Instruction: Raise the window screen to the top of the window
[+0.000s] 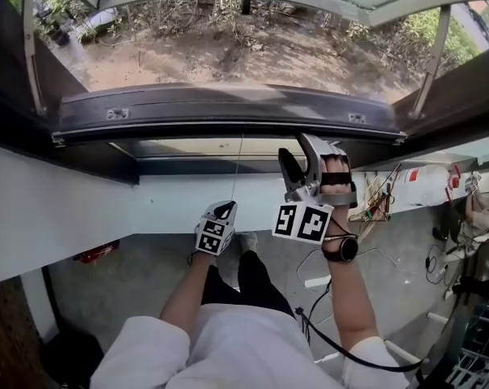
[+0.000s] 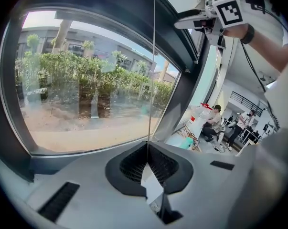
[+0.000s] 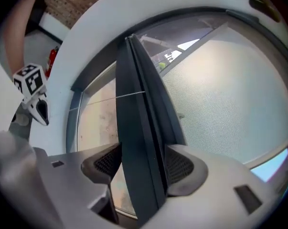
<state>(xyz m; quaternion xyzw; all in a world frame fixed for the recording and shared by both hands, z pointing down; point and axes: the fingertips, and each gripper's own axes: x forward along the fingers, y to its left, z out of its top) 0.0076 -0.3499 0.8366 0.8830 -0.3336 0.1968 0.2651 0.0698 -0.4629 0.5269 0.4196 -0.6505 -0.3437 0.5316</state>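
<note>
A thin pull cord (image 2: 153, 56) hangs straight down in front of the window glass (image 2: 86, 94) and ends between the pads of my left gripper (image 2: 148, 151), which is shut on it. In the head view the cord (image 1: 237, 168) runs down to the left gripper (image 1: 222, 211), low and close to my body. My right gripper (image 3: 141, 163) is shut on the screen's dark bar (image 3: 139, 128), with the grey mesh screen (image 3: 220, 99) to its right. The head view has the right gripper (image 1: 297, 164) up at the window's lower frame (image 1: 228, 108).
Desks with clutter and cables (image 1: 422, 189) stand at the right, where people (image 2: 215, 120) sit. A red fire extinguisher (image 1: 98, 252) lies by the wall at the left. A black cable (image 1: 325, 331) trails from my right arm. A white wall (image 1: 57, 209) is below the window.
</note>
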